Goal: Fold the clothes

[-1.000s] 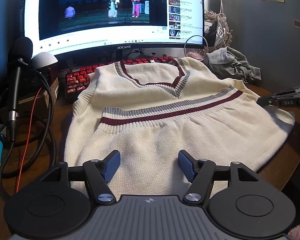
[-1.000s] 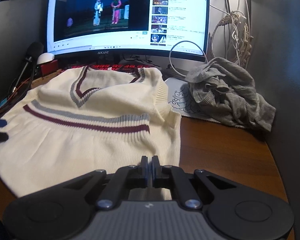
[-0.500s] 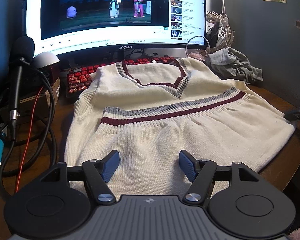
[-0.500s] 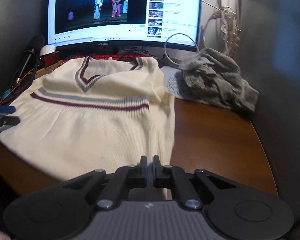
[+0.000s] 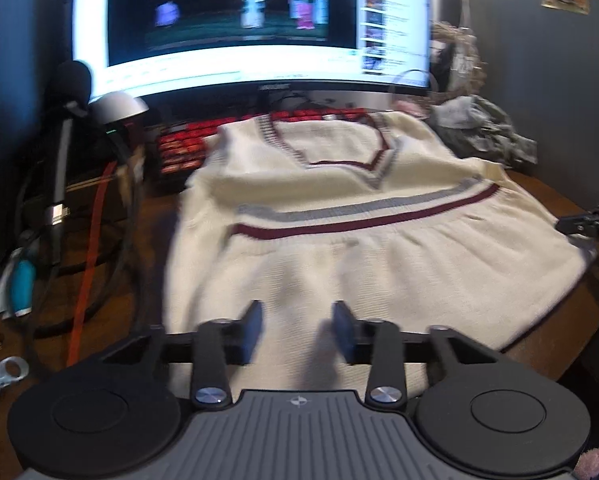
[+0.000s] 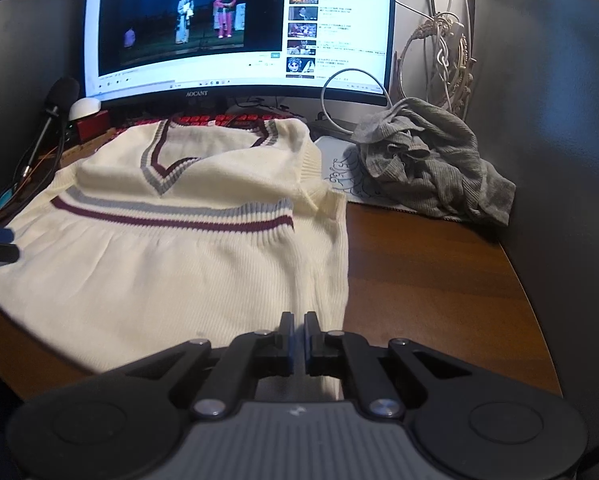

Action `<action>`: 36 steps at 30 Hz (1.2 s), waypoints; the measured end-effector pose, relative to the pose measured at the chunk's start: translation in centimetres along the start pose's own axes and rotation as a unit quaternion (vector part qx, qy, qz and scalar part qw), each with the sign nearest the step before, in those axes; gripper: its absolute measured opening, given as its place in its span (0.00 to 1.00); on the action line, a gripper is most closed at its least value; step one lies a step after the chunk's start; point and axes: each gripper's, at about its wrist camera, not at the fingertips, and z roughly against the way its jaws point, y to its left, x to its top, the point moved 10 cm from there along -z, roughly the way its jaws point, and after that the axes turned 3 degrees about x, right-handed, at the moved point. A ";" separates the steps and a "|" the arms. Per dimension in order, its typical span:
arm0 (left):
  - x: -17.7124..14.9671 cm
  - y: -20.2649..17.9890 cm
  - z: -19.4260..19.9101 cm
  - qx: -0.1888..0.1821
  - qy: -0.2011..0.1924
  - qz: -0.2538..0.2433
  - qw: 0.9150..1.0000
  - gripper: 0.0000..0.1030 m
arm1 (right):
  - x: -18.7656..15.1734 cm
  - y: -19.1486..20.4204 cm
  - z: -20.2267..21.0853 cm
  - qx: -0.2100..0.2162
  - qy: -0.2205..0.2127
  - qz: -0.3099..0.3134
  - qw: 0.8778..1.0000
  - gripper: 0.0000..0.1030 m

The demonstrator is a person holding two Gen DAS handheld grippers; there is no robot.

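Observation:
A cream knit vest (image 5: pixel 379 264) with a grey and a maroon chest stripe lies flat on the wooden desk (image 6: pixel 427 280), neck toward the monitor. My left gripper (image 5: pixel 298 332) hovers open over the vest's near hem, with cloth showing between its blue pads. My right gripper (image 6: pixel 298 340) is shut on the near right hem corner of the vest (image 6: pixel 179 264). The right gripper's tip (image 5: pixel 587 226) shows at the vest's right edge in the left wrist view. The left wrist view is blurred.
A crumpled grey garment (image 6: pixel 431 164) sits at the back right on a white mat. A lit monitor (image 6: pixel 235 24) stands behind, with a red keyboard (image 5: pixel 179 148) under the vest's neck. A microphone (image 5: pixel 65 128) and cables (image 5: pixel 87 260) crowd the left side.
My left gripper's fingers have narrowed their gap and moved in over the vest. The right gripper stayed shut on the hem, drew back, then came forward again.

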 end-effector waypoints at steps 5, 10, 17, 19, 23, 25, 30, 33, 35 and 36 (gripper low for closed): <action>0.3 1.0 -0.5 -0.002 0.007 0.006 1.000 0.20 | 0.2 -0.1 -0.3 0.000 -0.004 -0.006 1.000 0.04; 2.1 0.8 -2.9 -0.002 0.020 0.004 1.000 0.20 | 0.4 -0.1 -0.5 -0.001 -0.003 -0.007 1.000 0.04; 4.7 0.1 -6.0 0.017 0.056 -0.046 0.997 0.20 | 1.7 0.1 -1.7 -0.004 -0.001 0.006 1.000 0.04; 5.1 0.0 -6.2 0.016 0.055 -0.056 0.997 0.20 | 2.9 0.0 -2.1 0.004 -0.006 0.005 1.000 0.04; 6.6 0.3 -5.6 -0.005 0.046 -0.050 0.998 0.22 | 5.4 -0.3 -2.9 0.019 -0.015 0.003 1.000 0.04; 7.8 0.9 -5.2 -0.023 0.041 -0.034 0.998 0.28 | 6.6 -0.5 -3.2 0.026 -0.020 0.003 0.999 0.04; 11.6 2.6 -5.6 -0.030 0.028 -0.008 0.999 0.30 | 10.2 -0.9 -4.4 0.046 -0.033 0.006 0.998 0.04; 14.8 3.3 -6.9 -0.018 0.007 -0.015 1.000 0.30 | 13.7 -0.6 -5.9 0.064 -0.049 0.026 0.996 0.06; 16.7 3.6 -8.3 -0.012 0.000 -0.013 1.000 0.36 | 16.2 -0.5 -7.3 0.080 -0.060 0.034 0.994 0.23; 17.6 3.8 -9.1 -0.008 -0.002 -0.015 1.000 0.39 | 17.3 -0.5 -8.2 0.084 -0.065 0.041 0.994 0.26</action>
